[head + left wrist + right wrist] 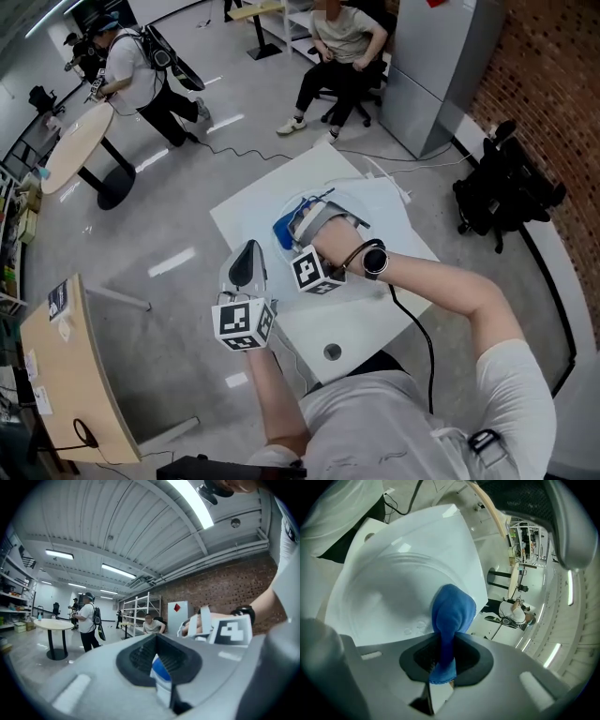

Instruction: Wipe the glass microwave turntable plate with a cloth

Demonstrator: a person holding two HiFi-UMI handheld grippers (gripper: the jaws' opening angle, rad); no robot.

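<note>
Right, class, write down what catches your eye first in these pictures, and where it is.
The bright blue cloth stands out first, pinched in the right tool and down on the clear glass plate on the white table. The left tool is held up at the table's left edge, shut and away from the plate.

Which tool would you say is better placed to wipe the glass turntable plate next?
Right: the right tool grips the blue cloth over the round clear glass plate; the left tool points away from it.

No legible text anywhere
</note>
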